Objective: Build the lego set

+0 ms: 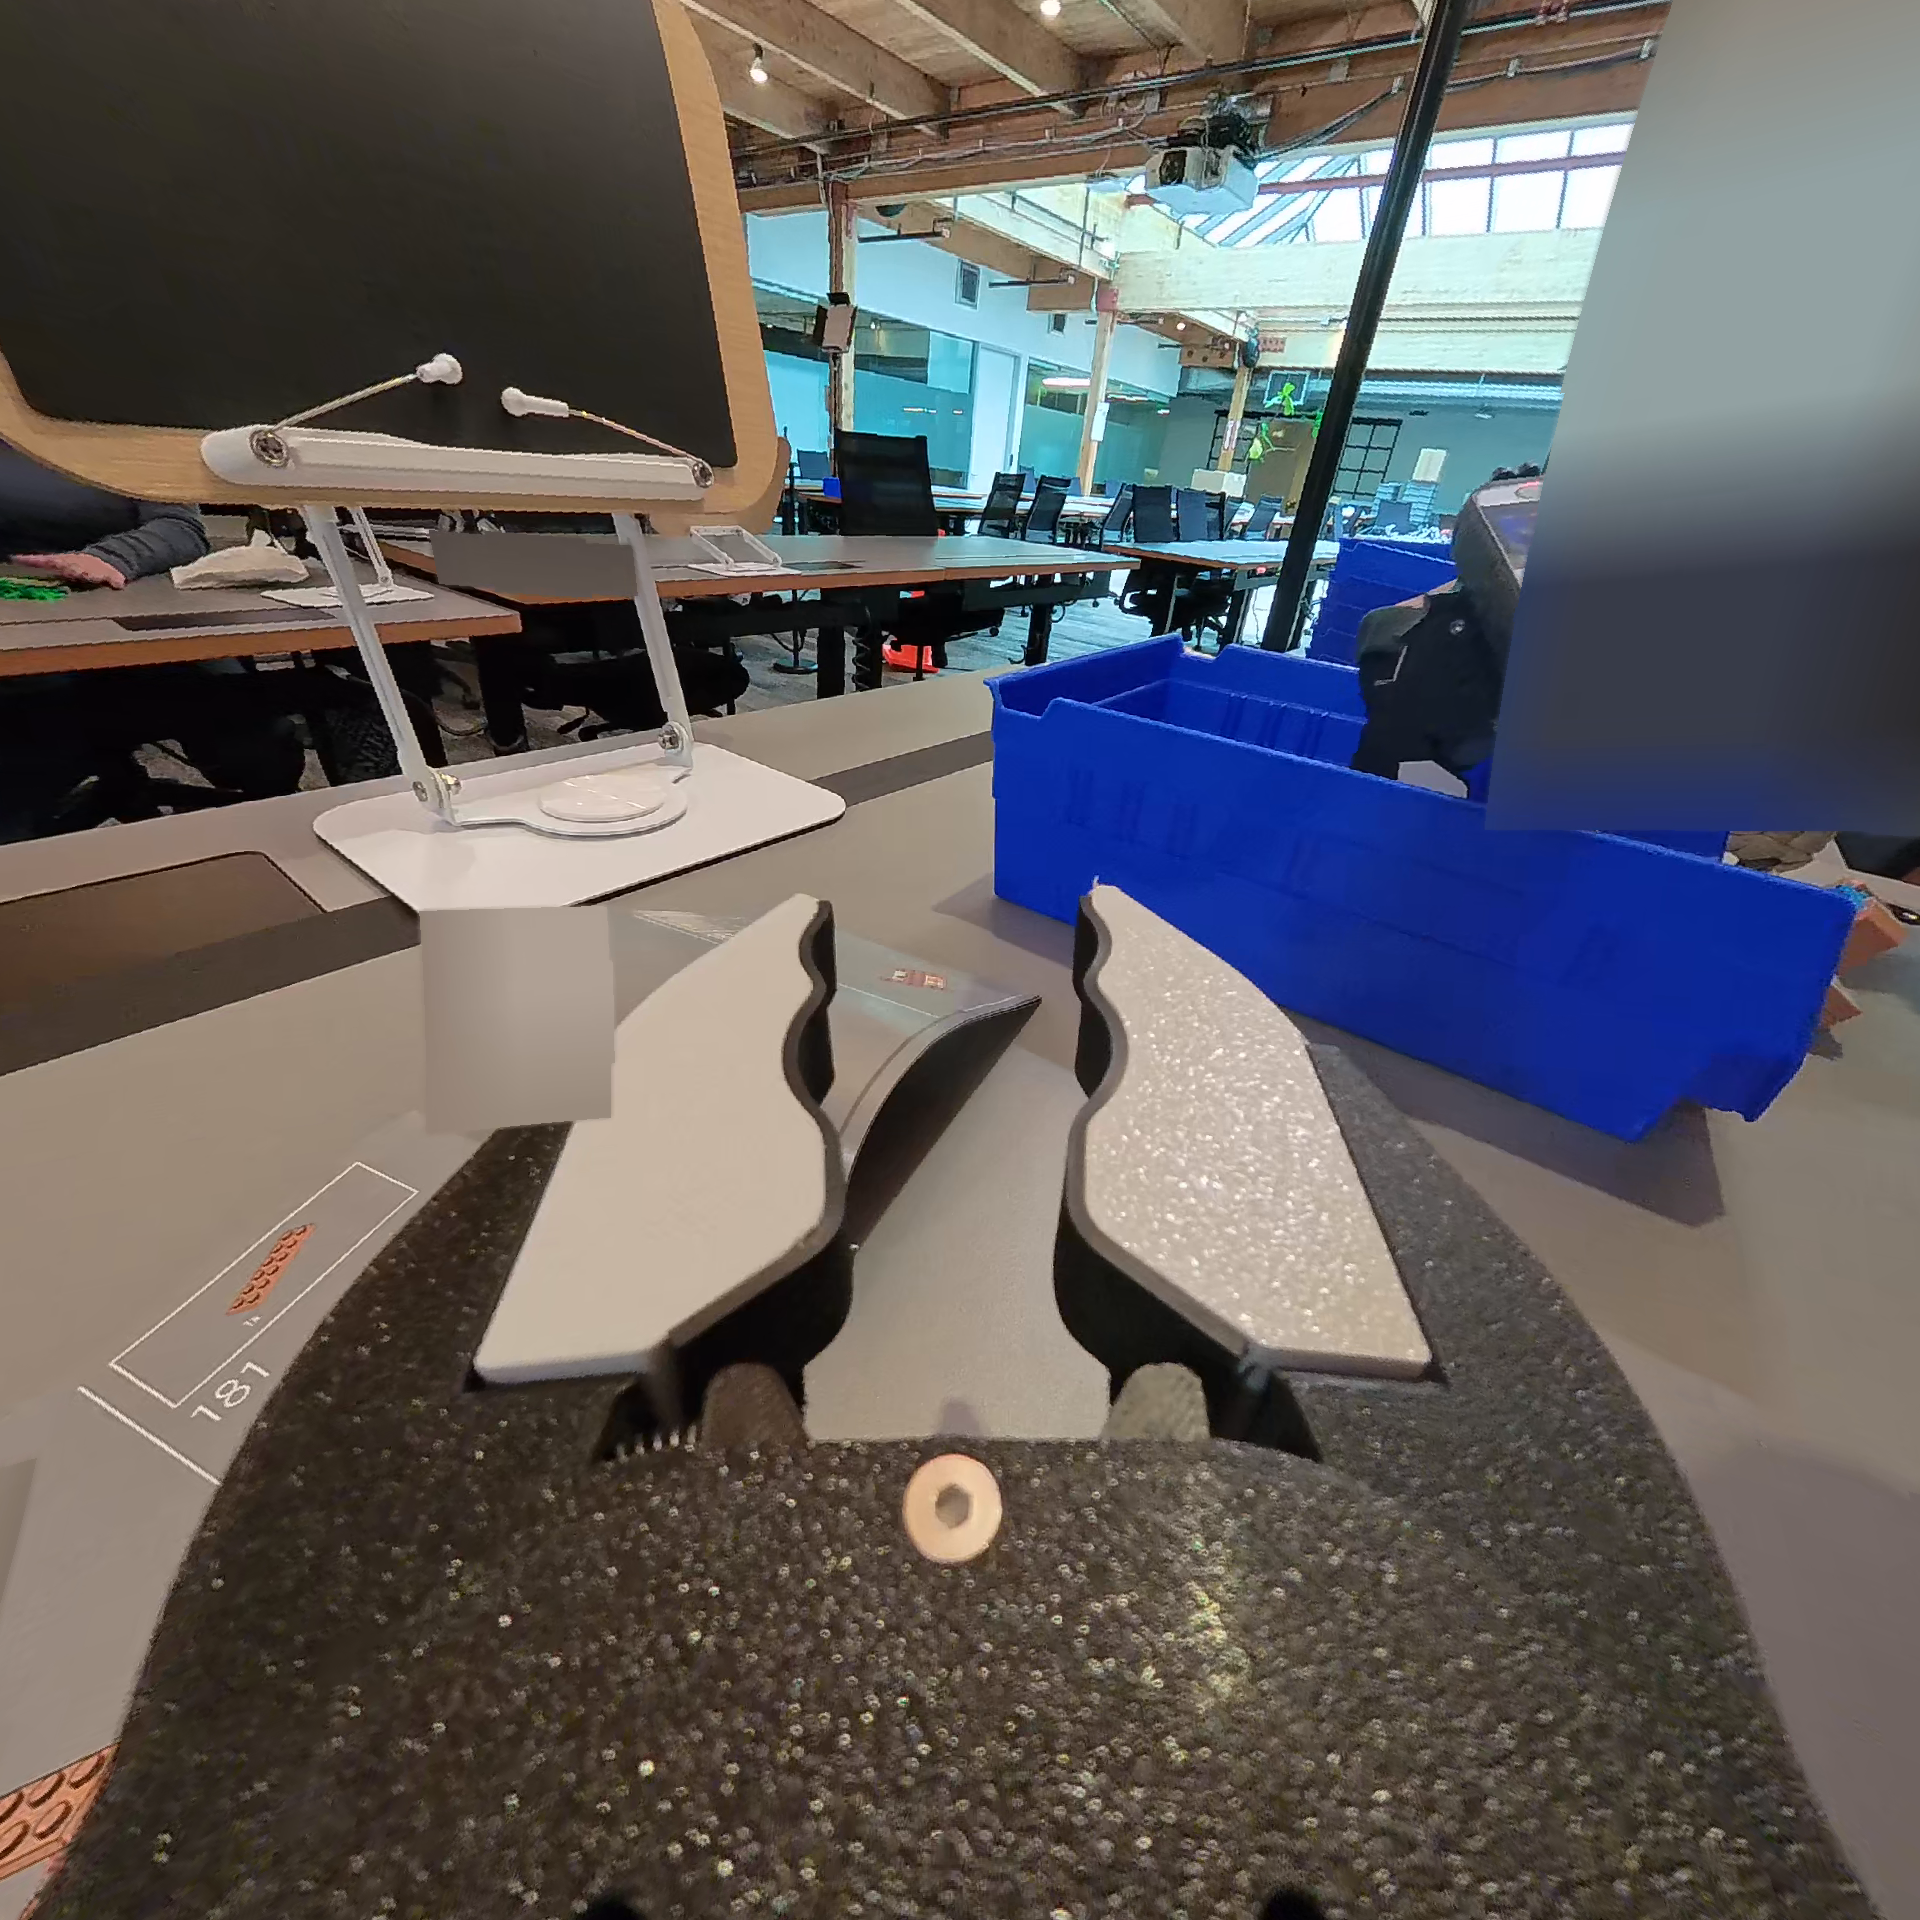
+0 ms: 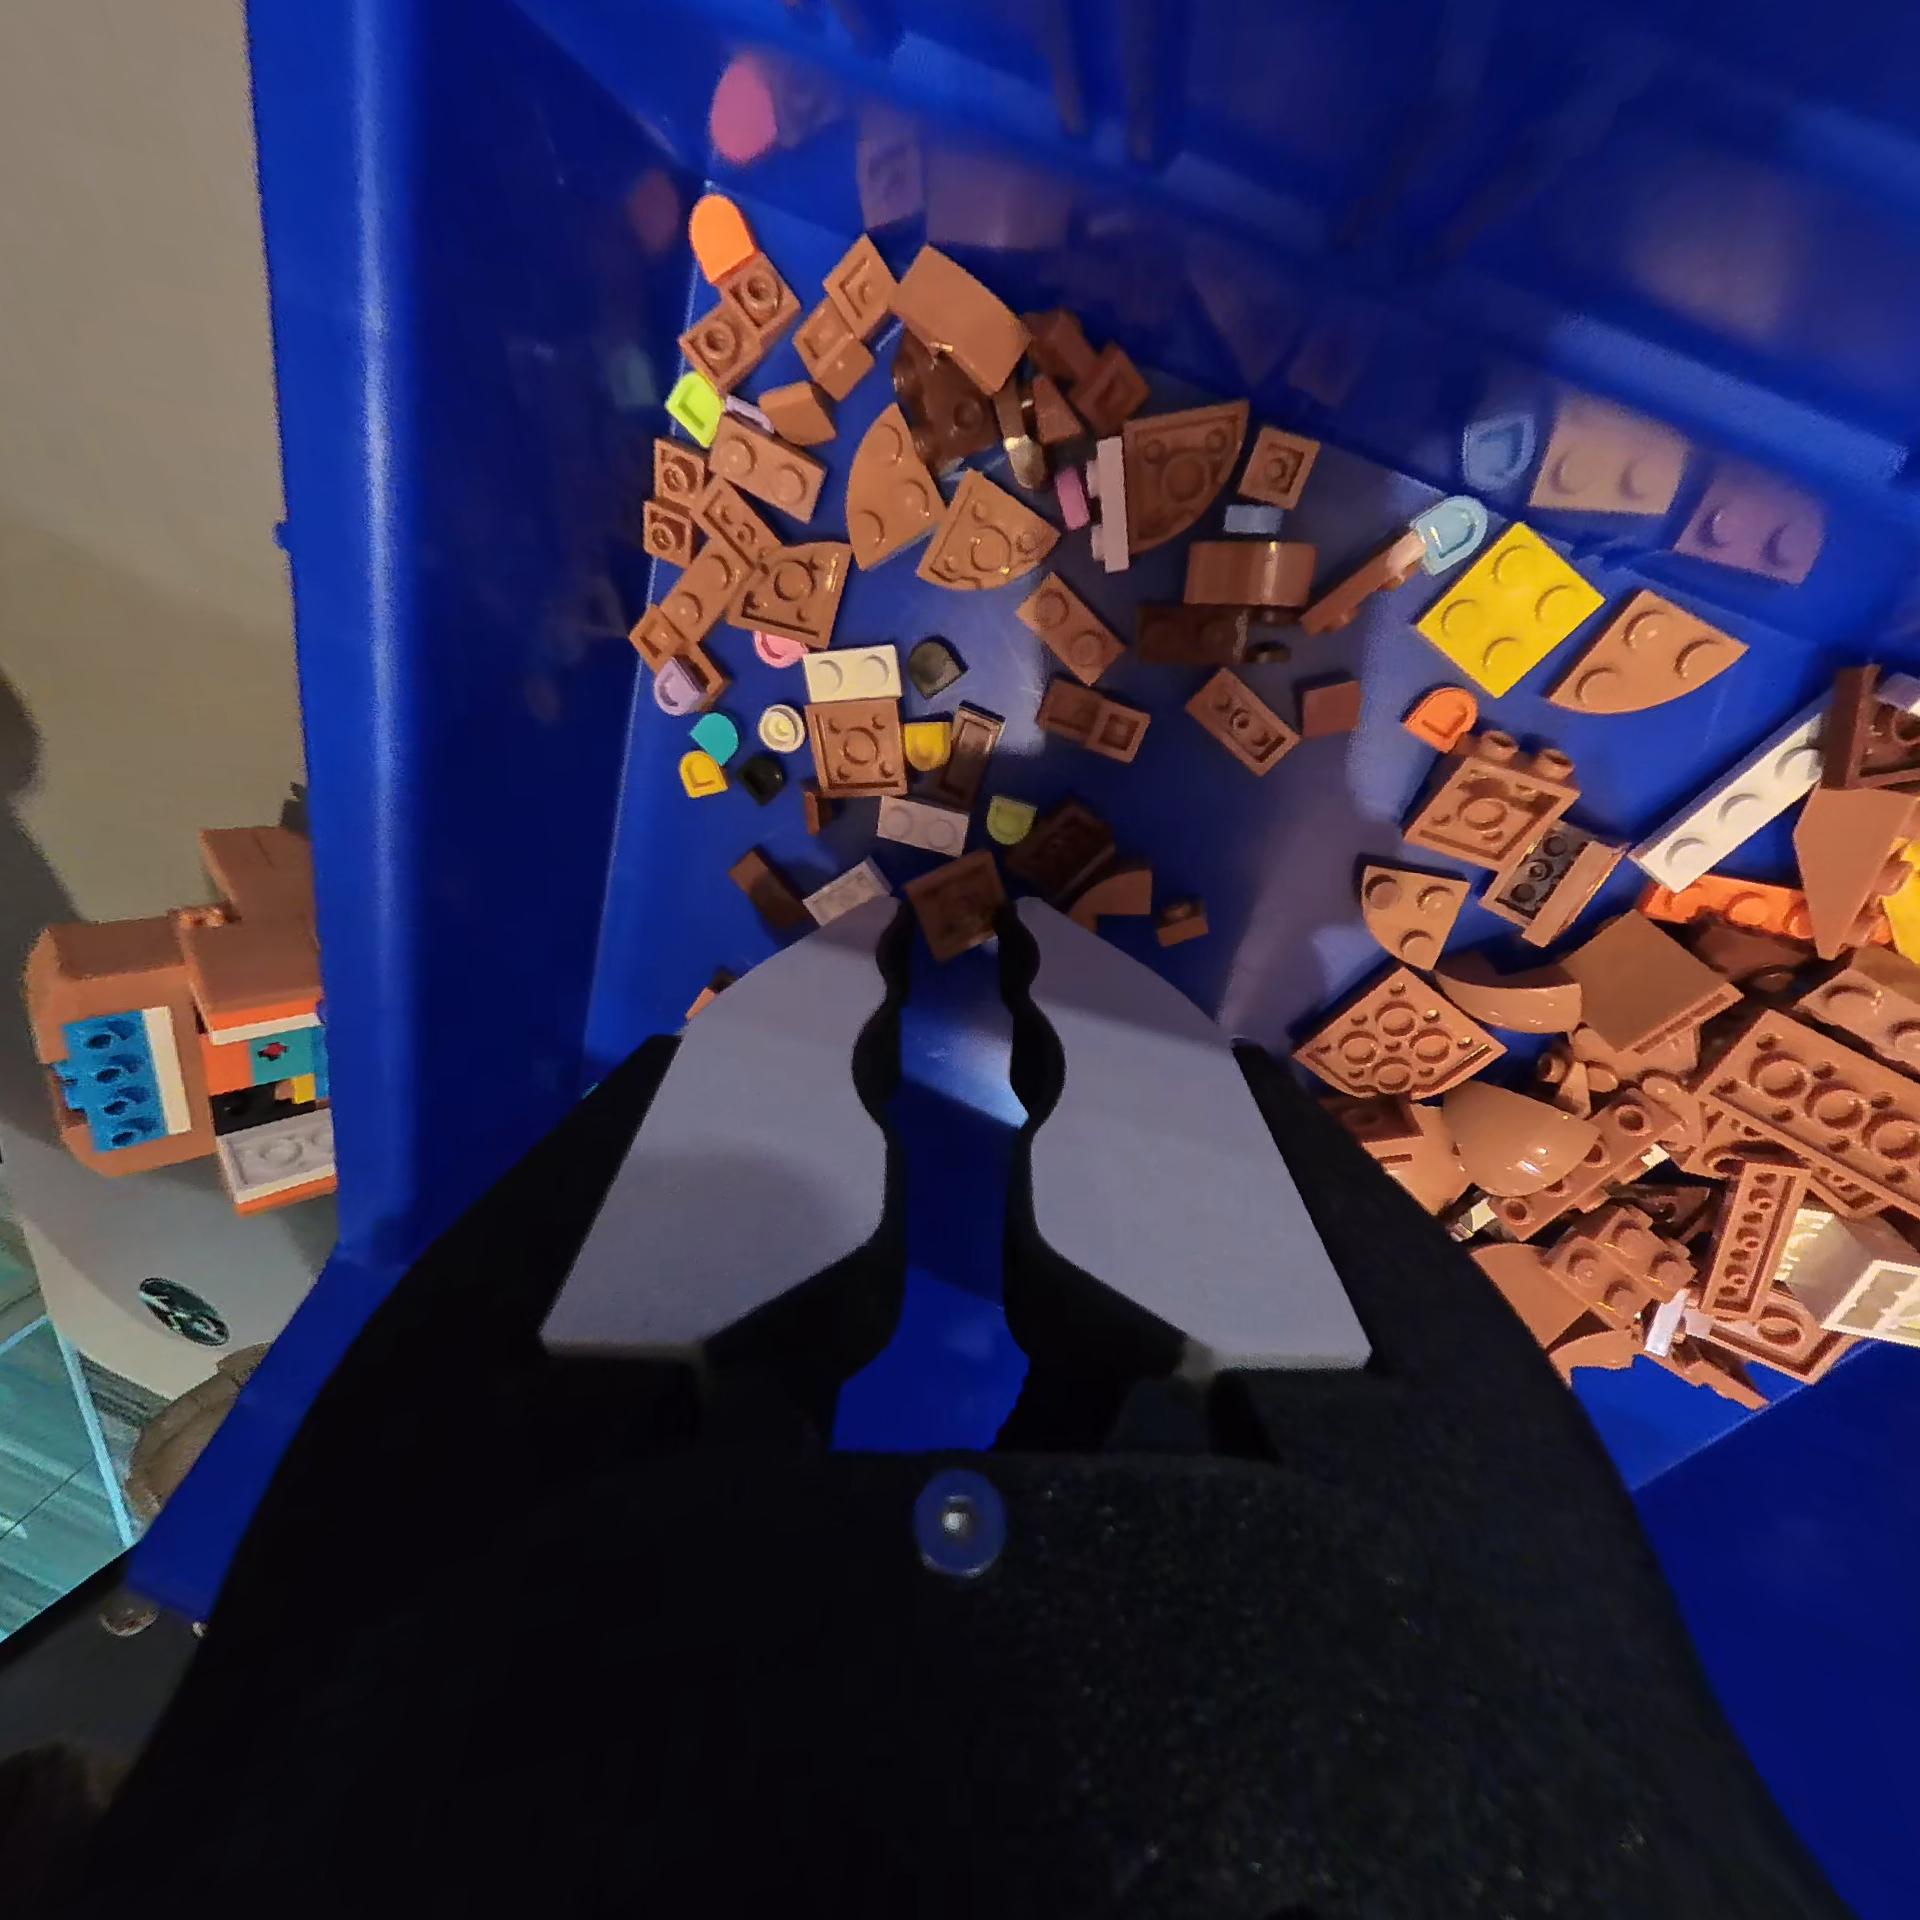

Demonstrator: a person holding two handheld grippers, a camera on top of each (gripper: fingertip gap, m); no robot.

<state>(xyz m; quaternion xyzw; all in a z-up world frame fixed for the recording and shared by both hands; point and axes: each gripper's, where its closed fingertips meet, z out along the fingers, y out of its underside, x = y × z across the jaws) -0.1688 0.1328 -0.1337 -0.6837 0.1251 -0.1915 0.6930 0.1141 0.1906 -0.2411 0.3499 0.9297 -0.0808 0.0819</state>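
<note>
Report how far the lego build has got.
Done: a partial model stands outside the blue bin. In hand: the right gripper is closing around a small brown plate; the left gripper is open and empty. Left: many loose bricks remain.

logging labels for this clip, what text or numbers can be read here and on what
I won't copy writing out; here is where it stands.
Instruction booklet: a printed number beside a boxed brick drawing, legible.
Far page of the booklet: print too small.
Round sticker beside the blue bin: blurred.
</note>
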